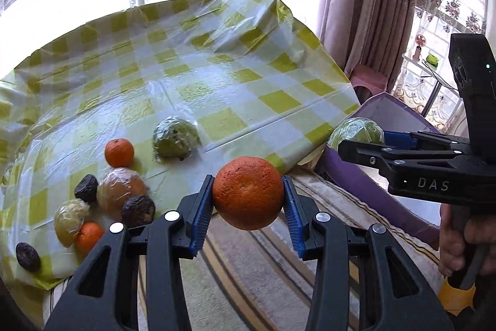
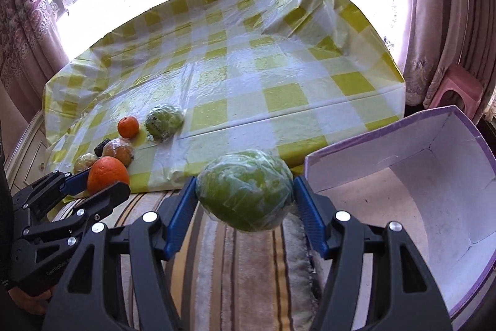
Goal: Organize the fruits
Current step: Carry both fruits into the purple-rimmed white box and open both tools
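Note:
My left gripper (image 1: 248, 194) is shut on a large orange (image 1: 248, 191), held in the air past the table's near edge; it also shows in the right wrist view (image 2: 107, 172). My right gripper (image 2: 245, 191) is shut on a green fruit wrapped in plastic film (image 2: 245, 188), held just left of the open purple box (image 2: 403, 176). On the checked tablecloth (image 1: 201, 76) lie another wrapped green fruit (image 1: 175, 141), a small orange (image 1: 119, 152), a wrapped brownish fruit (image 1: 119, 190), a wrapped yellow fruit (image 1: 69, 219), another small orange (image 1: 88, 238) and three dark wrinkled fruits (image 1: 138, 210).
The purple box with a white inside stands on a striped cushion (image 2: 232, 269) to the right of the table. A pink stool (image 2: 455, 89) and curtains (image 1: 372, 5) are behind it. The fruits cluster at the table's near left corner.

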The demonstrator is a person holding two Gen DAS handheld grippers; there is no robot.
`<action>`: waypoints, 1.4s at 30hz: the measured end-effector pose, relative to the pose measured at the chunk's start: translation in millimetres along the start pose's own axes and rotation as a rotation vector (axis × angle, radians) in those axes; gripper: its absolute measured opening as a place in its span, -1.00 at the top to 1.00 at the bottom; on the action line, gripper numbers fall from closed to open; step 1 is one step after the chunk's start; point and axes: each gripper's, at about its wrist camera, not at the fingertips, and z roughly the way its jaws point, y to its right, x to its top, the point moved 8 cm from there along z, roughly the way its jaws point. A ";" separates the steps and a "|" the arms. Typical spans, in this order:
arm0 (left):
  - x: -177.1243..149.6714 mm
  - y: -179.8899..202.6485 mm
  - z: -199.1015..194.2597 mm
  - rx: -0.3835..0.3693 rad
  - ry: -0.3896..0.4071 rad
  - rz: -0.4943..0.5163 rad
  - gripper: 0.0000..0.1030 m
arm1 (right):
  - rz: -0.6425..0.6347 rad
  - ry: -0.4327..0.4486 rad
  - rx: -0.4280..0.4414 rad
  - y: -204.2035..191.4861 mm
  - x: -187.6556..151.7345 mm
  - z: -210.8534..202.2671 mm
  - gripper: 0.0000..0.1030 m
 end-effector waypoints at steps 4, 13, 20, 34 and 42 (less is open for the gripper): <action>15.4 46.8 25.1 -0.071 -0.018 0.084 0.20 | 0.068 0.004 -0.066 49.4 -3.4 -2.6 -0.23; 29.9 123.0 83.5 -0.179 -0.102 0.213 0.20 | 0.175 -0.052 -0.186 129.5 -26.3 1.7 -0.23; 26.6 152.5 118.1 -0.230 -0.179 0.258 0.20 | 0.221 -0.088 -0.256 161.4 -40.1 5.9 -0.24; 19.4 159.0 137.5 -0.230 -0.236 0.262 0.19 | 0.219 -0.093 -0.303 173.3 -44.4 4.6 -0.27; 24.9 152.8 130.9 -0.219 -0.204 0.233 -0.04 | 0.237 -0.049 -0.317 178.7 -39.1 -6.7 -0.58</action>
